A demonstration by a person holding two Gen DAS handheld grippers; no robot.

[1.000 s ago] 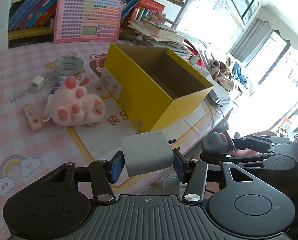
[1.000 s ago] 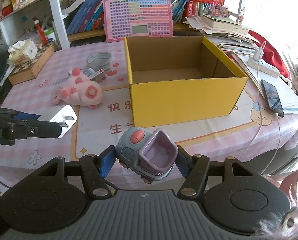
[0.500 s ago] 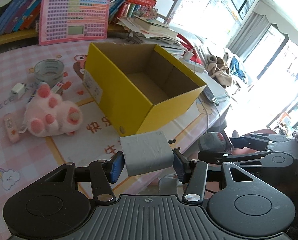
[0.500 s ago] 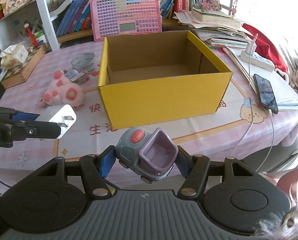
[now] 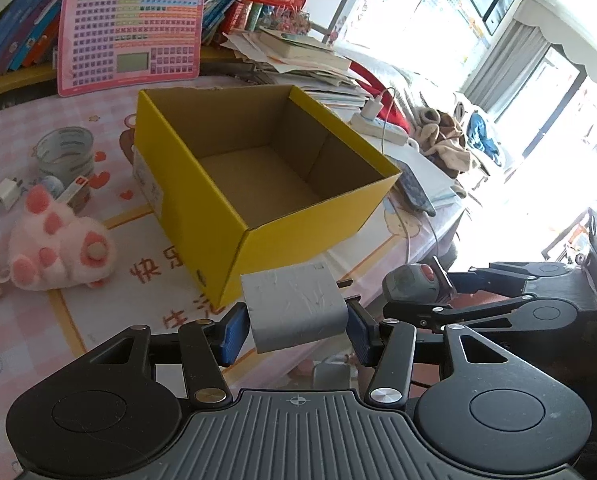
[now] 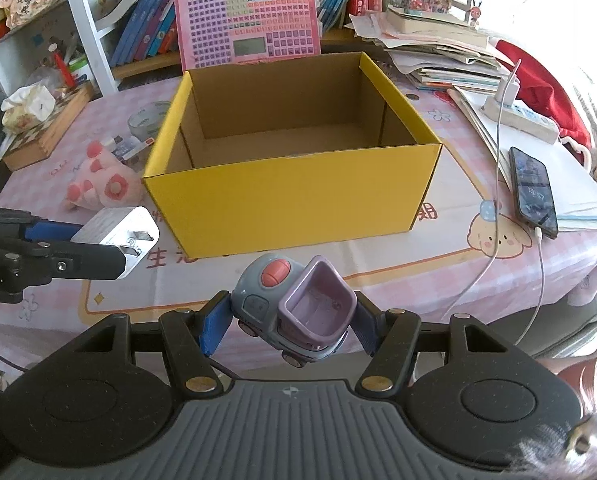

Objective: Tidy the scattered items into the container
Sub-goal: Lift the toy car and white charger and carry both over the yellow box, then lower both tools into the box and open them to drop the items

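box: yellow cardboard box point(image 6: 290, 204) on the desk point(image 6: 450, 264), open top up, inside bare; long axis runs left-right in the right wrist view; white label on its short side wall in the left wrist view, print too small to read
left gripper: left gripper point(image 5: 296, 326), fingers clamped on a white charger block point(image 5: 296, 308), held in front of the box's near corner, above the desk edge
charger: wide face turned up toward the camera in the left wrist view; in the right wrist view its two metal prongs point right, toward the box's front wall
right gripper: right gripper point(image 6: 290, 322), fingers clamped on a toy truck point(image 6: 294, 308), in front of the box's front wall, apart from it
truck: grey-blue cab with a red knob on the left, purple open tub on the right; long axis runs across between the fingers; wheels point down toward the camera
plush: pink plush point(image 5: 56, 250) lies left of the box, soles toward the left wrist camera
tape: clear tape roll point(image 5: 64, 154) left of the box, behind the plush; small white plug point(image 5: 6, 194) just beside it
hidden: tube between plush and tape mostly covered; pink item at the left frame edge cut off
phone: phone point(image 6: 532, 192) right of the box, cable plugged in
writing: red Chinese characters on the desk mat by the box, partly covered; "AI" on the left gripper's side in the right wrist view; pink keyboard toy point(image 6: 248, 34) behind the box, keys unreadable
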